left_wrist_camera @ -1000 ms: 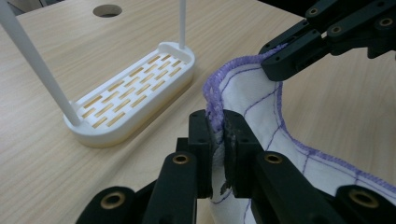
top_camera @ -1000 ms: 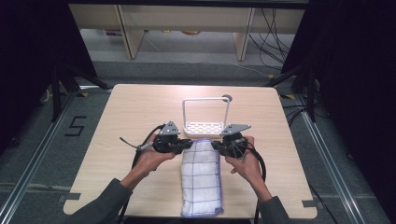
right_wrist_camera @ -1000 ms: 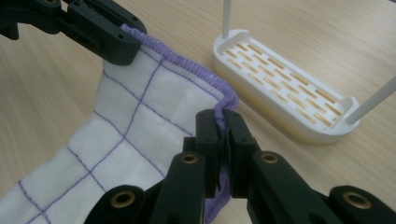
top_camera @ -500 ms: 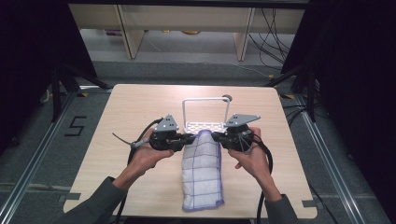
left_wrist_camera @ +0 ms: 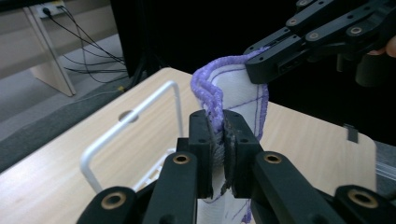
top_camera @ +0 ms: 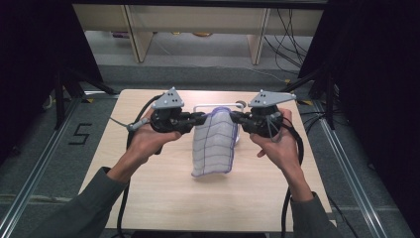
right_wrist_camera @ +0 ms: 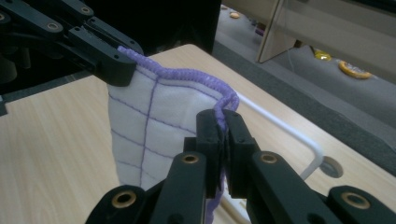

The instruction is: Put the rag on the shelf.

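Both tools have come up off the table since a second ago, and the cloth (top_camera: 214,144) went with them, so now it hangs above the table (top_camera: 148,198) in front of the white rack (left_wrist_camera: 126,126). Left tool (top_camera: 204,118) and right tool (top_camera: 233,117) each clamp 1 top corner.

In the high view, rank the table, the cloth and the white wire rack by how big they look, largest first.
1. table, largest by far.
2. cloth, hanging between the left gripper and the right gripper.
3. white wire rack, though the cloth hides most of it, so this place is unsure.
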Demonstrator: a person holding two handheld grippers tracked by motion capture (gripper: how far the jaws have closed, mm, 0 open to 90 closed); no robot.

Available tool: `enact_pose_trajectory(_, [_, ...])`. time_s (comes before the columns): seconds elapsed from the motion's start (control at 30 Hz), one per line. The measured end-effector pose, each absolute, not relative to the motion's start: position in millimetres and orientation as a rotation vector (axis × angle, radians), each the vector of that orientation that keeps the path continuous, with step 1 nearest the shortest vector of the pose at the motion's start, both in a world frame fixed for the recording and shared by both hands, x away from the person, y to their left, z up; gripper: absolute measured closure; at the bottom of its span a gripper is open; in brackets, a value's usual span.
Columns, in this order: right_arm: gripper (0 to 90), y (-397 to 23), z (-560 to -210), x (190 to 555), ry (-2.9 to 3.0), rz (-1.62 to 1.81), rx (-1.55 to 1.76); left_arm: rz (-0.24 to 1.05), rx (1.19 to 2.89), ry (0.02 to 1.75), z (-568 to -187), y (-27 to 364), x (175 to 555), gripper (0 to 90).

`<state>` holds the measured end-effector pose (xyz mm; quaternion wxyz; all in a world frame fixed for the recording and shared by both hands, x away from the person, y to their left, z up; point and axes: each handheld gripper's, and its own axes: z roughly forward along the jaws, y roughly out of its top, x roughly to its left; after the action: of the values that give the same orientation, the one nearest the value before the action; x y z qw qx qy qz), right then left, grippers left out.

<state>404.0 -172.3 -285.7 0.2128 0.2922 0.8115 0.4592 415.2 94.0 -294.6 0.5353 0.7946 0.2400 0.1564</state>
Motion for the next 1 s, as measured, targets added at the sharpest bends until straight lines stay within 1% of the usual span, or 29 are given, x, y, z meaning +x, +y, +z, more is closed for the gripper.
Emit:
enact_pose_trajectory(0.17, [86.9, -172.6, -278.9, 414.9, 2.239, 1.261, 0.85, 0.394, 1.903, 0.6, -287.0, 94.2, 429.9, 82.5])
enact_pose_trajectory(0.27, [86.9, -174.7, -272.6, 430.6, 2.225, 1.249, 0.86, 0.398, 1.905, 0.634, -282.2, 95.9, 443.0, 82.5])
enact_pose_trajectory(0.37, [86.9, -175.3, -269.0, 435.8, 2.227, 1.249, 0.873, 0.396, 1.894, 0.648, -279.1, 96.9, 449.0, 82.5])
enact_pose_trajectory(0.4, [86.9, -175.0, -265.4, 442.6, 2.215, 1.26, 0.873, 0.404, 1.89, 0.658, -276.5, 97.0, 454.0, 82.5])
enact_pose_trajectory(0.5, [87.0, -174.9, -259.8, 450.6, 2.197, 1.25, 0.871, 0.433, 1.906, 0.65, -272.2, 95.0, 459.7, 82.4])
enact_pose_trajectory(1.0, [86.9, -171.7, -235.6, 479.6, 2.135, 1.257, 0.923, 0.487, 1.876, 0.673, -249.1, 87.6, 488.6, 82.2])
